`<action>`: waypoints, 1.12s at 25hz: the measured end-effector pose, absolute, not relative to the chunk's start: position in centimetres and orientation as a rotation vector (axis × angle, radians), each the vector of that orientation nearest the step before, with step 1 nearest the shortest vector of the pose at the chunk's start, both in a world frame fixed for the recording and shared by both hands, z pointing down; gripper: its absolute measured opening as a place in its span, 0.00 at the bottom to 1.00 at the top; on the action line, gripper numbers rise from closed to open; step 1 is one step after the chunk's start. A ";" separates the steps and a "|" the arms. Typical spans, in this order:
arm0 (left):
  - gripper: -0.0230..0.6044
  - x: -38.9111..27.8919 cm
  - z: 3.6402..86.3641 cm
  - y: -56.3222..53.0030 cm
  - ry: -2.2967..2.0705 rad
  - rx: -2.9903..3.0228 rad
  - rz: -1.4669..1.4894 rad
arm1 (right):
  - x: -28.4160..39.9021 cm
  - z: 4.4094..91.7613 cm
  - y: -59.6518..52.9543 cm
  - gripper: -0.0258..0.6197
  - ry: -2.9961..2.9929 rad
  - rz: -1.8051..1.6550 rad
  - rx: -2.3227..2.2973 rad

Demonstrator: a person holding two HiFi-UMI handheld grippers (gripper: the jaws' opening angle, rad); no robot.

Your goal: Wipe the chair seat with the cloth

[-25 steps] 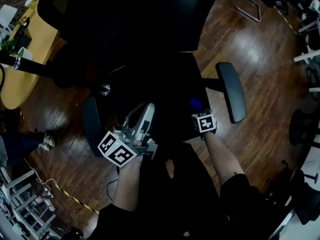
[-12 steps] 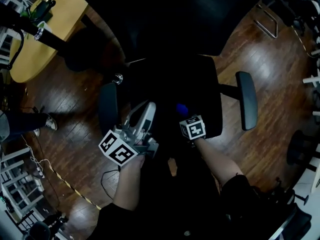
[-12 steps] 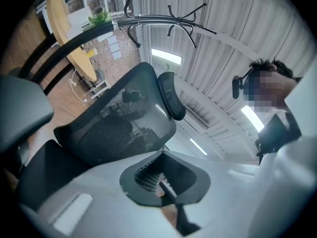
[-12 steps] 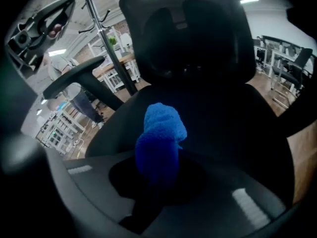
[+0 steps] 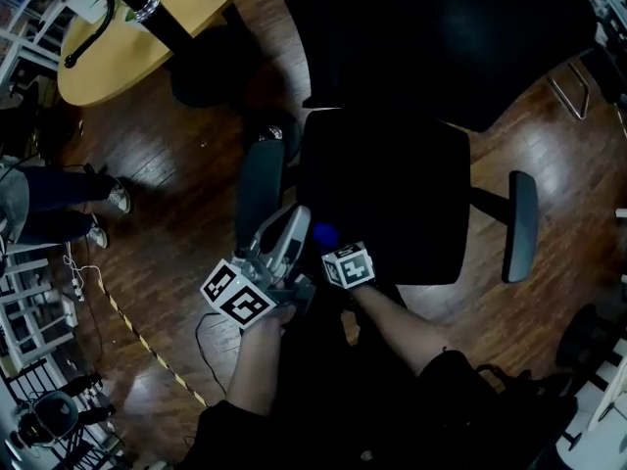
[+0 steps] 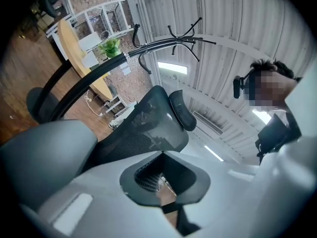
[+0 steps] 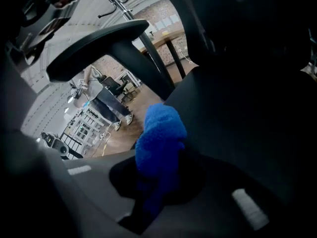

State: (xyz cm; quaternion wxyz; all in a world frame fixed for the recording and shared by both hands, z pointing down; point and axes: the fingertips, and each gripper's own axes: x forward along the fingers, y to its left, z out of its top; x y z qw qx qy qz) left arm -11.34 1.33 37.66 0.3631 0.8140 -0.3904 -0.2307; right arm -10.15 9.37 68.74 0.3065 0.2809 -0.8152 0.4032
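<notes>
A yellow round table [image 5: 127, 37] is seen far ahead-left of the left gripper [image 5: 292, 221], a bystander's legs [image 5: 59, 204] well left, striped floor tape [image 5: 147, 346] behind-left.

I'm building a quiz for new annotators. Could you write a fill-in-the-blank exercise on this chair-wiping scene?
1. The fluffy cloth over the black padded chair seat is ___ in colour.
2. The gripper clamping that cloth is the person's ___ one.
3. The dark brown floor around the seat is made of planks of ___.

Missing words: blue; right; wood.
</notes>
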 end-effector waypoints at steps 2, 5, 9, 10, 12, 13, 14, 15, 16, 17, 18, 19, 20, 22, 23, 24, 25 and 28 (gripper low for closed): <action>0.03 -11.7 37.9 1.4 -1.014 2.089 -0.592 | -10.2 69.2 9.7 0.10 -2.164 1.046 0.743; 0.03 -11.3 38.6 1.4 -0.999 2.093 -0.573 | -8.8 69.8 9.8 0.10 -2.143 1.064 0.784; 0.03 -9.2 39.9 0.7 -0.939 2.100 -0.534 | -4.1 71.2 9.5 0.10 -2.091 1.061 0.878; 0.03 -8.5 40.2 0.3 -0.912 2.102 -0.526 | -2.4 71.4 9.4 0.10 -2.066 1.067 0.920; 0.03 -6.6 40.9 -0.6 -0.843 2.111 -0.506 | 1.2 71.6 9.1 0.10 -2.016 1.075 1.011; 0.03 -5.5 41.1 -1.1 -0.808 2.118 -0.494 | 3.2 71.8 9.1 0.10 -1.988 1.082 1.053; 0.03 -4.3 41.2 -1.5 -0.776 2.127 -0.483 | 5.3 72.0 9.2 0.10 -1.958 1.087 1.092; 0.03 -3.0 41.1 -1.7 -0.747 2.137 -0.472 | 7.6 72.2 9.3 0.10 -1.928 1.088 1.130; 0.03 -1.8 41.0 -1.9 -0.723 2.148 -0.462 | 10.0 72.1 9.3 0.10 -1.904 1.084 1.171; 0.03 -0.6 40.9 -1.8 -0.704 2.159 -0.451 | 12.4 71.8 9.3 0.10 -1.884 1.078 1.217; 0.03 0.6 40.8 -1.7 -0.686 2.167 -0.442 | 14.7 71.3 9.3 0.10 -1.868 1.074 1.261; 0.03 1.6 40.7 -1.6 -0.669 2.172 -0.434 | 16.7 70.9 9.2 0.10 -1.855 1.074 1.298; 0.03 2.4 40.6 -1.6 -0.651 2.175 -0.428 | 18.4 70.5 9.3 0.10 -1.846 1.075 1.324; 0.03 3.8 40.6 -1.6 -0.621 2.179 -0.419 | 20.4 70.3 9.5 0.10 -1.839 1.072 1.335; 0.03 4.3 40.5 -1.7 -0.611 2.181 -0.416 | 20.8 70.3 9.5 0.10 -1.841 1.062 1.331; 0.03 4.7 40.4 -1.7 -0.604 2.182 -0.414 | 21.0 70.3 9.5 0.10 -1.841 1.053 1.332; 0.03 5.0 40.4 -1.7 -0.601 2.184 -0.413 | 21.2 70.2 9.5 0.10 -1.833 1.046 1.343; 0.03 4.8 40.3 -1.8 -0.611 2.190 -0.403 | 21.7 70.1 9.5 0.10 -1.789 1.036 1.387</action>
